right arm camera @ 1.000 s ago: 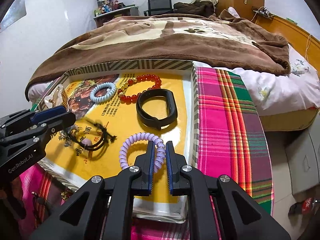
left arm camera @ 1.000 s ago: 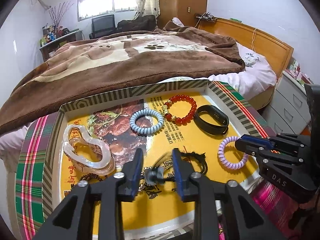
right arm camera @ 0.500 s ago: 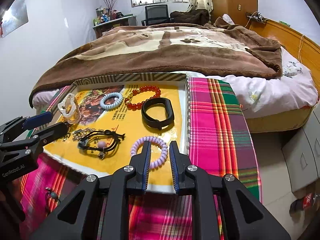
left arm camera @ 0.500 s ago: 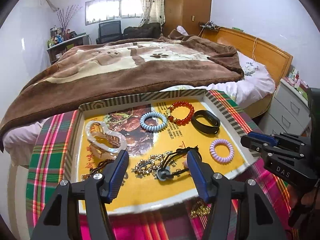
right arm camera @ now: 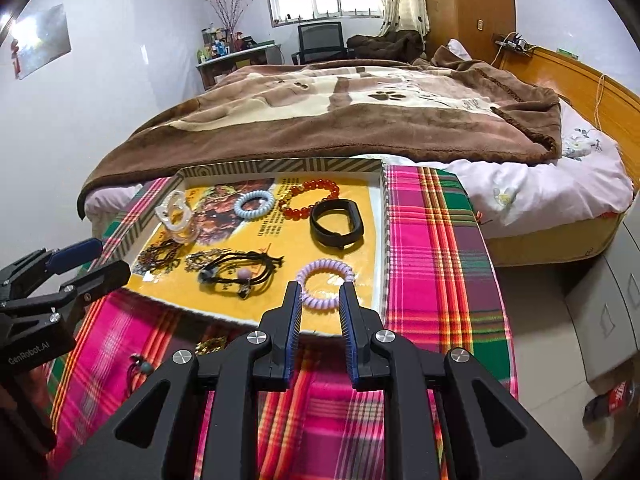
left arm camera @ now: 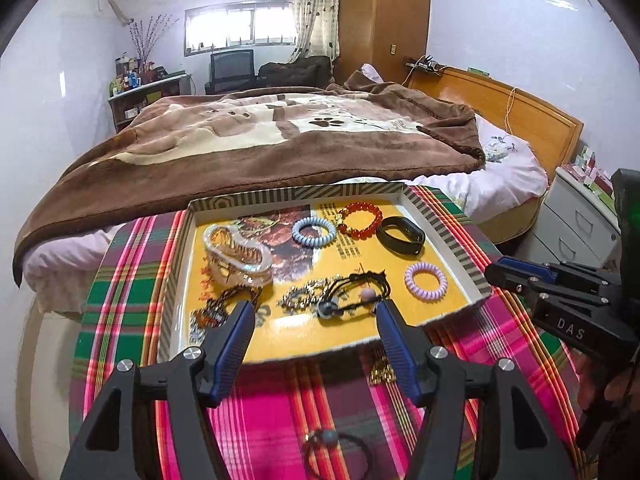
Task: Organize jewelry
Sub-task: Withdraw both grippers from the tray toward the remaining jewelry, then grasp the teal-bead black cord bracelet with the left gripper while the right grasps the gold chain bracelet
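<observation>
Here, two coil hair ties (left arm camera: 313, 232) in tray (left arm camera: 448, 236), left gripper (left arm camera: 316, 312) fingers wide apart, right gripper (right arm camera: 319, 294) fingers parted.

White letters "DAS" stand on the side of the black plastic right gripper (left arm camera: 516, 276) in the left wrist view, "GenRobot.AI" stands on the body of the black plastic left gripper (right arm camera: 102, 260) in the right wrist view, and the print on the shallow yellow-floored tray (left arm camera: 304, 336) is too small to read.

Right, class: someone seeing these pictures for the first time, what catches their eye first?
Probably the yellow tray on the bright plaid cloth, holding a red bead bracelet, a black band and a lilac coil tie. Behind it spreads the brown blanket. Both the left gripper and the right gripper are open and empty.
</observation>
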